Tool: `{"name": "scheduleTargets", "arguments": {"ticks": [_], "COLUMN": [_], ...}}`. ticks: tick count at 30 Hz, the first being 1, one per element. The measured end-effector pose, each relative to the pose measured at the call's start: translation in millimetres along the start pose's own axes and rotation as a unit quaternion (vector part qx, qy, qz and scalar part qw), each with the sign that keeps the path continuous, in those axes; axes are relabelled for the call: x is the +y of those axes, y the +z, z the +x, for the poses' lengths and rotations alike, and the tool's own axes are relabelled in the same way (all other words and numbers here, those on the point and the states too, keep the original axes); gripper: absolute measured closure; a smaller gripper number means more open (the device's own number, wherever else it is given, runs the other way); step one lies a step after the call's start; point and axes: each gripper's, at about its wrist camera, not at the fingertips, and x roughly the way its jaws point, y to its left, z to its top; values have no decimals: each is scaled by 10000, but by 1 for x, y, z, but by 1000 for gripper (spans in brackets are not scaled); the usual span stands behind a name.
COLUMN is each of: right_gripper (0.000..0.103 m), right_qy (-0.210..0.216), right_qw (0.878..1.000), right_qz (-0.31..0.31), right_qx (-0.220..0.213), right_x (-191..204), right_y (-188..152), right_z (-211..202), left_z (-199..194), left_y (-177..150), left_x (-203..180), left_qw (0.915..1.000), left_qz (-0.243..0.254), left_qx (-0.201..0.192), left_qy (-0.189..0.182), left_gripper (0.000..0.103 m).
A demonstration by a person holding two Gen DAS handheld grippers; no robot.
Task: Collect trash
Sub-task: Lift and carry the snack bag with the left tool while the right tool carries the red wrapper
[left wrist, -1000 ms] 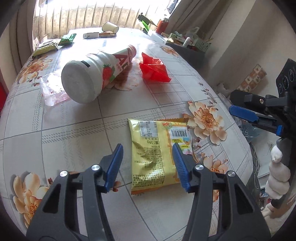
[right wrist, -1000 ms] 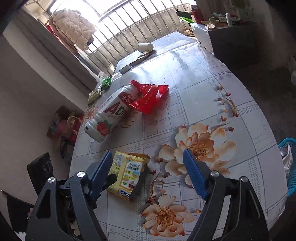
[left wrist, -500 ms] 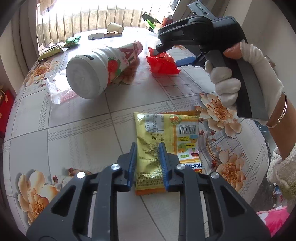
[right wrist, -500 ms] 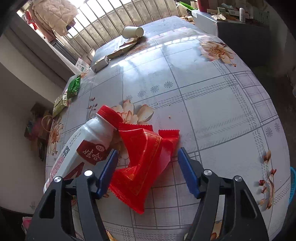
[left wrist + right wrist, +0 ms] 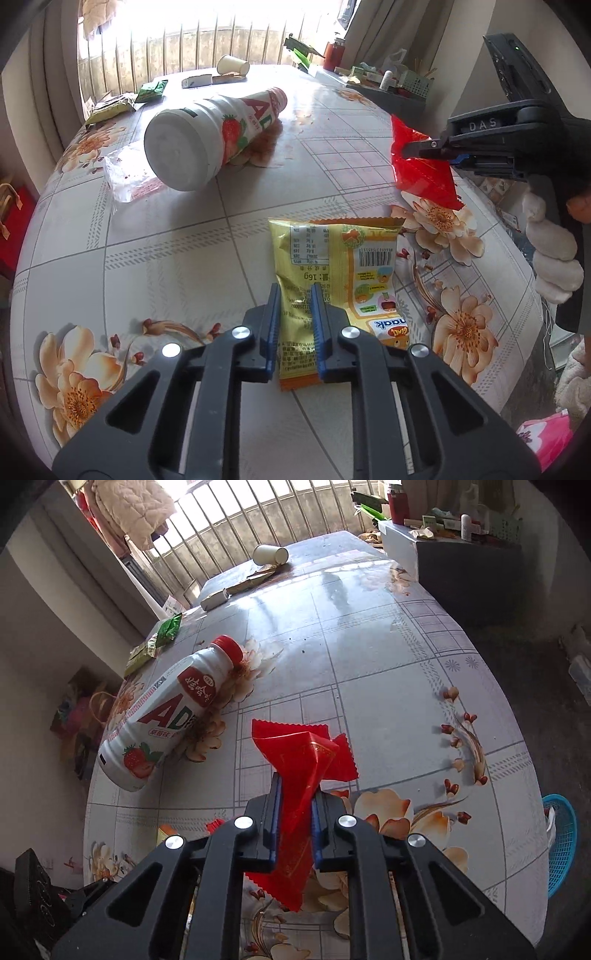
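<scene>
A round table point(image 5: 155, 258) with a glossy cloth of grey checks and orange flowers fills both views. Past its far edge stands a barred window point(image 5: 258, 520), with a padded coat point(image 5: 129, 509) hung at it. A dark cabinet point(image 5: 469, 572) cluttered with small items stands by the table.

On the cloth a white bottle point(image 5: 207, 136) with a red cap and a strawberry print lies on its side, base toward the left camera. A clear plastic scrap point(image 5: 125, 177) lies just beside its base. Down beside the table, a blue basket point(image 5: 561, 842) shows at the right view's edge.

The left gripper point(image 5: 294, 295) points down at a yellow snack bag point(image 5: 332, 266) lying flat on the cloth, barcode side up. Its jaws are closing, and the blue pads pinch the bag's near part into a ridge between them.

The right gripper point(image 5: 295, 786), held by a gloved hand point(image 5: 554, 258), has its jaws closing on a red wrapper point(image 5: 303, 760); the pads press the crumpled foil, which juts out ahead of and below them. In the left view the wrapper hangs from that gripper above the cloth, clear of the bottle.

At the far edge lie a tipped paper cup point(image 5: 269, 554), a small white box point(image 5: 214, 600) and brown wrapper point(image 5: 251, 581), and green packets point(image 5: 168, 629) to the left.
</scene>
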Motion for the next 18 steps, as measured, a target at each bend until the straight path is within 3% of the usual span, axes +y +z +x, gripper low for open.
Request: {"name": "scheduleTargets", "arguments": {"ticks": [10, 18], "right_gripper": [90, 90], "right_qy": [336, 375], "right_qw": [9991, 9984], "right_qz": [243, 412], "right_qx": [-43, -114], "right_x": [-10, -6], "right_y": [-99, -130], "right_z": [-51, -54], "left_z": [-16, -37], "left_y": [-17, -19], "left_x": [-9, -16], "left_qw": [9999, 9998], "left_qz": [-110, -117], "left_qx": [-4, -163], "left_qy": [-35, -82], "left_gripper": [95, 97]}}
